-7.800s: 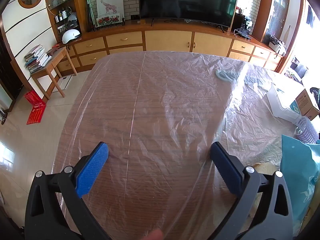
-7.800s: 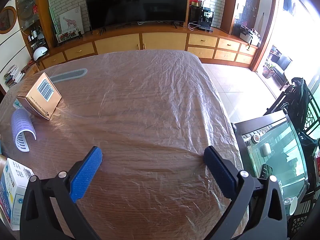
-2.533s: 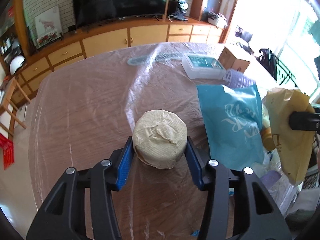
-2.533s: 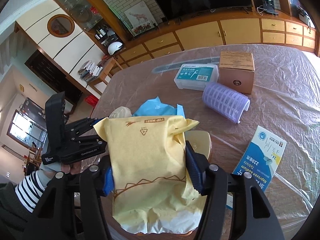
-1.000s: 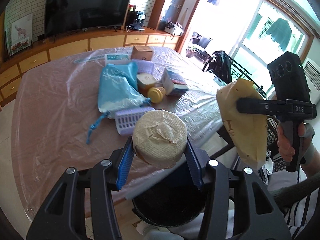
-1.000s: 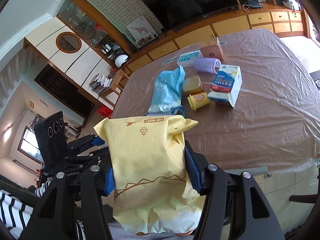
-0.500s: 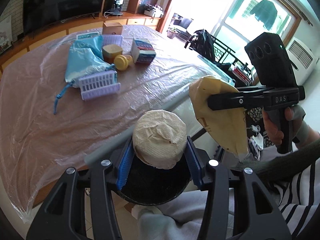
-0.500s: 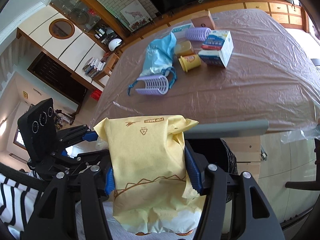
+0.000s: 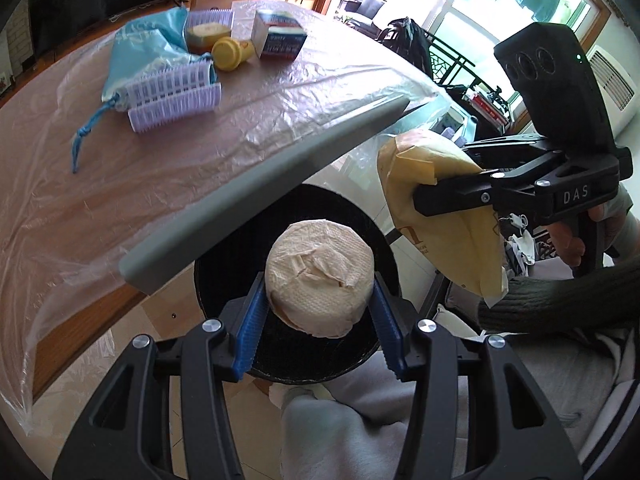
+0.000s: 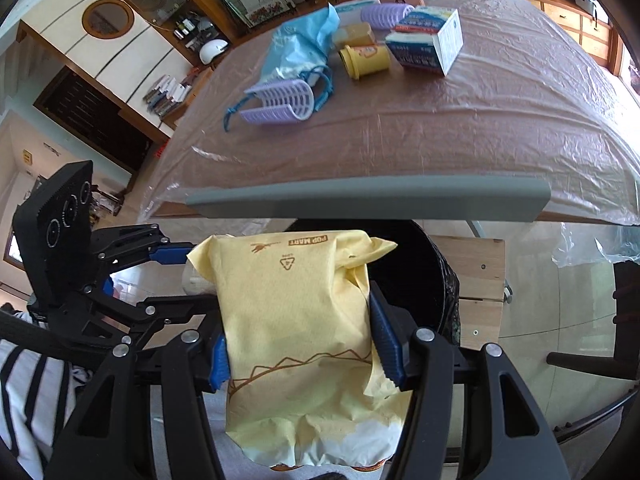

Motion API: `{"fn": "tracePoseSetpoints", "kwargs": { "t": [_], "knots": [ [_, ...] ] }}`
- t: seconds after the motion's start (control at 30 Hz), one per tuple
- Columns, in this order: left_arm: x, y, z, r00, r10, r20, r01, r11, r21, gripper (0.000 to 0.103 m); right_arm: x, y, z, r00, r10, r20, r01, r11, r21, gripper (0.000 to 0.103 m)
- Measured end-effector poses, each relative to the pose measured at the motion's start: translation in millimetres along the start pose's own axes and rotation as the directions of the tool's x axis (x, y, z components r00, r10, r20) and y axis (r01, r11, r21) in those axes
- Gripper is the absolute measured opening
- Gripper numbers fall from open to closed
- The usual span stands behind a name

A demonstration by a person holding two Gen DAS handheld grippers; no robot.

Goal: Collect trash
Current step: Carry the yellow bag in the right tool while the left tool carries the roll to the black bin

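Note:
My left gripper [image 9: 318, 320] is shut on a round wad of beige tissue paper [image 9: 320, 276], held right over the mouth of a black trash bin [image 9: 300, 348] that stands below the table edge. In the right wrist view my right gripper [image 10: 304, 344] is shut on a yellow paper bag [image 10: 300, 340], with the black bin [image 10: 424, 276] just behind it. That yellow bag [image 9: 440, 220] hangs to the right of the bin in the left wrist view. The left gripper [image 10: 160, 276] shows at the left of the right wrist view.
A plastic-covered wooden table [image 9: 140, 168] with a grey edge strip [image 10: 360, 200] overhangs the bin. On it lie a blue bag [image 10: 296, 48], purple rollers [image 10: 284, 100], a yellow cup [image 10: 364, 60] and a box [image 10: 432, 44]. A person's legs and striped sleeve are close below.
Both grippers have sunk below the table edge toward the black bin, each still holding its piece. The bin now fills more of both views.

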State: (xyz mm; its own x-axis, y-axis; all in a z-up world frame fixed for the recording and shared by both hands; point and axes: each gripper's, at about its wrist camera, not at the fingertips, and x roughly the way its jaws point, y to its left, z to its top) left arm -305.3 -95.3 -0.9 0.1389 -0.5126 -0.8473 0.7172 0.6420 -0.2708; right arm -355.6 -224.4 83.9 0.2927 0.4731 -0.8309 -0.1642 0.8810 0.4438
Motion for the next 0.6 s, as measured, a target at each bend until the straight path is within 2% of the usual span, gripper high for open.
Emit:
{"fn": "tracePoseSetpoints", "kwargs": {
  "t": [0.37, 0.6],
  "knots": [
    [21, 6, -7, 0.998, 0.061, -0.027, -0.063, 0.996, -0.056, 0.051, 35, -3, -3, 0.995, -0.089, -0.036, 0.09, 0.996, 0.003, 0.056],
    [30, 8, -11, 0.995, 0.09, -0.043, -0.093, 0.993, -0.07, 0.051, 48, -4, 1, 0.994, -0.1, -0.039, 0.101, 0.995, 0.001, 0.056]
  ]
}}
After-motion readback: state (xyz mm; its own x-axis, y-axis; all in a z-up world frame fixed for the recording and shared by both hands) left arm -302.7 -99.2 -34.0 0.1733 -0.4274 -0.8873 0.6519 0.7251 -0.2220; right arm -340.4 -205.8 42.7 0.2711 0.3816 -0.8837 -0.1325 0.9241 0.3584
